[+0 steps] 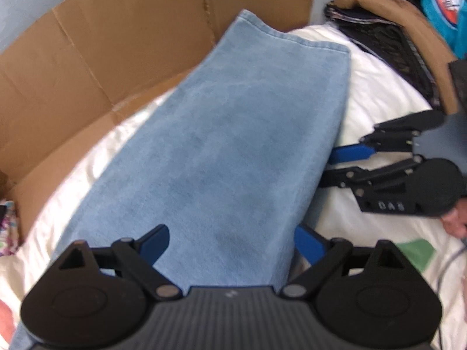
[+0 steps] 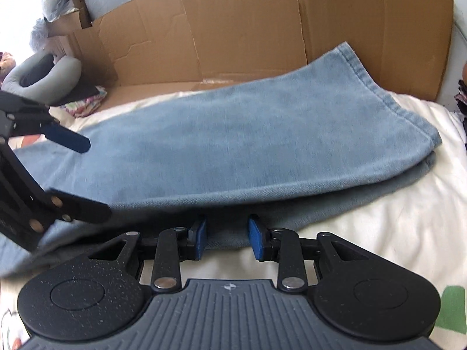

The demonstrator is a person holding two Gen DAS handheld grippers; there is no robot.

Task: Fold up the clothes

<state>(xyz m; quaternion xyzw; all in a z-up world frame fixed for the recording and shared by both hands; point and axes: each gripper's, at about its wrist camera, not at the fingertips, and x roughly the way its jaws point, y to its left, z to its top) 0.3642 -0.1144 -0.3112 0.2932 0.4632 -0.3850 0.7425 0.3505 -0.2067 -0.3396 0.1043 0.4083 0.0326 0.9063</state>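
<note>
Light blue jeans (image 1: 233, 131) lie folded lengthwise on a white bed sheet (image 1: 379, 87), hem end toward the cardboard. My left gripper (image 1: 230, 245) hovers over the near end of the jeans, open wide, the denim passing below its blue fingers (image 1: 154, 245). My right gripper (image 1: 329, 166) comes in from the right, its tips at the long edge of the jeans. In the right wrist view the right gripper (image 2: 228, 234) stands open, with the lower layer's edge of the jeans (image 2: 233, 145) lying between its pads, not pinched. The left gripper (image 2: 97, 178) is at the left there.
A flattened cardboard box (image 1: 116, 43) stands behind the bed as a wall. A pile of dark and brown clothes (image 1: 394, 38) sits at the far right. A grey neck pillow (image 2: 43, 73) lies at the far left. A hand (image 1: 455, 221) holds the right gripper.
</note>
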